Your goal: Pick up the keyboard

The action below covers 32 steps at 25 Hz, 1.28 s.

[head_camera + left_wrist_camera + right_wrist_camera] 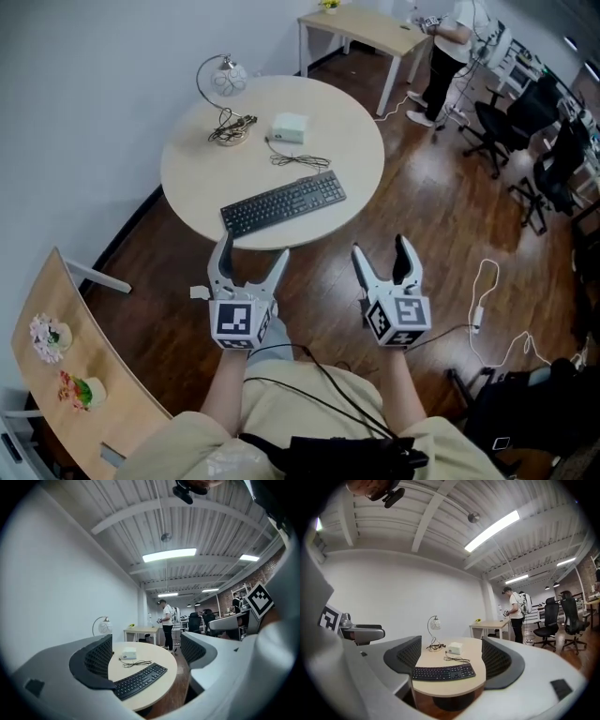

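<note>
A black keyboard [283, 203] lies near the front edge of a round light-wood table [197, 178], its cable coiled behind it. It shows ahead in the left gripper view as the keyboard [139, 680] and in the right gripper view as the keyboard [444, 672]. My left gripper [249, 262] hovers just short of the table's front edge, open and empty. My right gripper [385, 256] hangs to the right over the wooden floor, open wide with nothing between its fingers. Both point level toward the table.
On the table stand a small white box [290, 127] and a desk lamp [223, 82] with a coiled cord. A curved bench [89, 375] with flowers is at the left. A person [445, 56] stands by a far desk; office chairs [506, 117] are at the right. Cables [487, 309] lie on the floor.
</note>
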Available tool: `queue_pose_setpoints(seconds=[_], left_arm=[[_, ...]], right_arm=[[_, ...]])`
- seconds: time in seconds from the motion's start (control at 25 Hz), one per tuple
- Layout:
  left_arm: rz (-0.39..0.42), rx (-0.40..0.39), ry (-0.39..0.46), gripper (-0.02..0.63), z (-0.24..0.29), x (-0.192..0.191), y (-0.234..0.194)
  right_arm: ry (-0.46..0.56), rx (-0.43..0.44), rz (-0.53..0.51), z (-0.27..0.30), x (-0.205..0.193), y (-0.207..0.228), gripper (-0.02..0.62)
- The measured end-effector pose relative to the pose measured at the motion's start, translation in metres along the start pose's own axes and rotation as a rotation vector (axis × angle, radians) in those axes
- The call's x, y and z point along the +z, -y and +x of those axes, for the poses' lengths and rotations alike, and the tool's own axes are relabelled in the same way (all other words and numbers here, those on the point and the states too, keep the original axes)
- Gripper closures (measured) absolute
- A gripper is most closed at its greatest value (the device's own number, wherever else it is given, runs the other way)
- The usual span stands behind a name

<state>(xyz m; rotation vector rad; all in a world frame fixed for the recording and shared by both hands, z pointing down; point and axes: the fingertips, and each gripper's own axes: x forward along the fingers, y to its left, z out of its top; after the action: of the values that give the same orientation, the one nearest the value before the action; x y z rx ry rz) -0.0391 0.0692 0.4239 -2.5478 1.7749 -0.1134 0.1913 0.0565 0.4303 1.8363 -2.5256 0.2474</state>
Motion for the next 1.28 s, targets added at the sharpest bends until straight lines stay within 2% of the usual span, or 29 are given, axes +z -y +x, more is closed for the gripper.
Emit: queue_pose_setpoints(seconds=[0.08,0.24,0.48,0.68,1.0,1.16,1.24,1.28], left_arm=[[-0.013,0.001,-0.007,0.173,0.021,-0.004,-0.031],[-0.043,-0.003,-0.033,0.173,0.060,-0.019,-0.092],[-0.087,-0.007,-0.150,0.174,0.085,-0.065,-0.177],[-0.092,-0.073,-0.255,0.174,0.090,-0.100,-0.210],[-0.083,-0.196,-0.436,0.173,0.108,-0.168,-0.206],[-0.045,-0.349,-0.575,0.173,0.129,-0.197,-0.180],[-0.009,-0.462,-0.671,0.172,0.139,-0.215,-0.163],[0.015,-0.529,-0.726,0.148,0.143,-0.227,-0.152]], right_arm=[[-0.011,0.010,-0.015,0.034,0.005,-0.016,0.184],[-0.077,0.057,-0.116,0.107,-0.009,-0.058,0.184],[-0.158,0.137,-0.120,0.192,-0.032,-0.113,0.184],[-0.183,0.141,-0.108,0.234,-0.037,-0.130,0.184],[-0.269,0.124,-0.066,0.251,-0.078,-0.112,0.184],[-0.337,0.108,-0.009,0.259,-0.110,-0.084,0.184],[-0.388,0.105,0.037,0.258,-0.132,-0.073,0.184],[-0.416,0.102,0.059,0.257,-0.144,-0.067,0.184]])
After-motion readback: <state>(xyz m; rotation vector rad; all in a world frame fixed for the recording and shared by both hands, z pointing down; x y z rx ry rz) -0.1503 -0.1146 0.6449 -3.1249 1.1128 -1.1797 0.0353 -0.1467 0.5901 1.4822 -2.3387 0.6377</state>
